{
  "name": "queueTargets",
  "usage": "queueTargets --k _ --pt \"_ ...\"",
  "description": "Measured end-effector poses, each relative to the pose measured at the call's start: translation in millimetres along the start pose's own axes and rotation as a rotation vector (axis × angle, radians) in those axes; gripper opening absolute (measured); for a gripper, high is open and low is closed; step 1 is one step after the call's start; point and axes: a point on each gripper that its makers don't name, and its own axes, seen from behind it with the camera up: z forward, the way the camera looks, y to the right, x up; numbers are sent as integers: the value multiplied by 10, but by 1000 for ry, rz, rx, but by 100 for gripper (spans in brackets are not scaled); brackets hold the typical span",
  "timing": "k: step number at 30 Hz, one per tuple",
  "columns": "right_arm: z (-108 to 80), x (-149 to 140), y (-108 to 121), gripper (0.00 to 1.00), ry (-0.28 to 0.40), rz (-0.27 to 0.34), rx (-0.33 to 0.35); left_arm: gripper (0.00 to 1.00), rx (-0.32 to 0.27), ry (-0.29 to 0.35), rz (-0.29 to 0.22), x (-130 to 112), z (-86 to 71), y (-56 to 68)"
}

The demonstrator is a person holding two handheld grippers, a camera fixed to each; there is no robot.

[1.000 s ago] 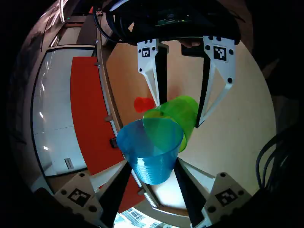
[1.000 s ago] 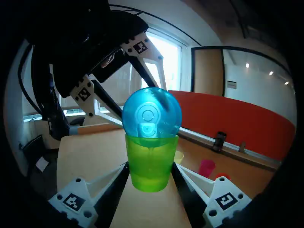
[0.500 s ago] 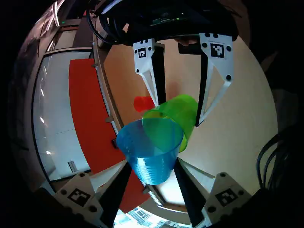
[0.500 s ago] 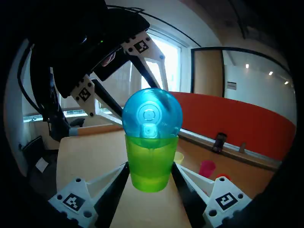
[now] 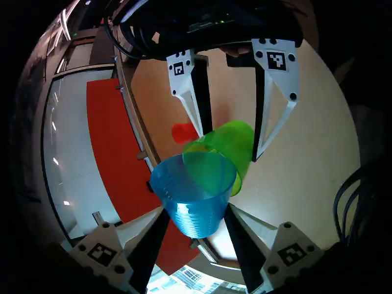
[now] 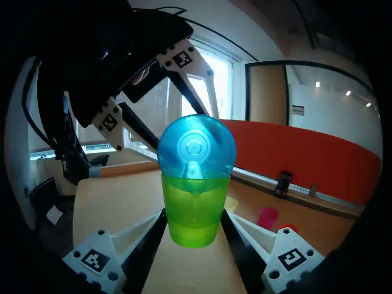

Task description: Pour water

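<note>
My left gripper [image 5: 195, 219] is shut on a translucent blue cup [image 5: 193, 193], tipped so that its mouth leans over a green cup [image 5: 230, 147]. My right gripper [image 6: 195, 223] is shut on that green cup [image 6: 194, 210], which stands upright with water in its lower part. In the right gripper view the blue cup [image 6: 196, 147] shows its round bottom just above the green rim, and a thin trickle runs down inside the green cup. The right gripper [image 5: 229, 147], with a hand behind it, faces me in the left gripper view. The left gripper [image 6: 154, 142] hangs above in the right gripper view.
A wooden table [image 6: 112, 201] lies below both cups. On it stand a red cup [image 5: 183, 132], a pink cup [image 6: 267, 215] and a yellow cup [image 6: 230, 202]. An orange partition [image 6: 313, 157] runs along the table's far edge, with a small dark object [image 6: 281, 182] before it. Cables [image 5: 350, 206] hang beside me.
The blue cup has tipped a little further over the green cup, its bottom sliding slightly lower in the right gripper view. Both grips hold unchanged.
</note>
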Motion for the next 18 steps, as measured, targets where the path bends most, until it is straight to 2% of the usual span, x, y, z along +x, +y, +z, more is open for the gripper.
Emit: queueTargets --k 18 --pt "2 16 -18 80 6 -4 7 75 6 -13 70 -35 19 -39"
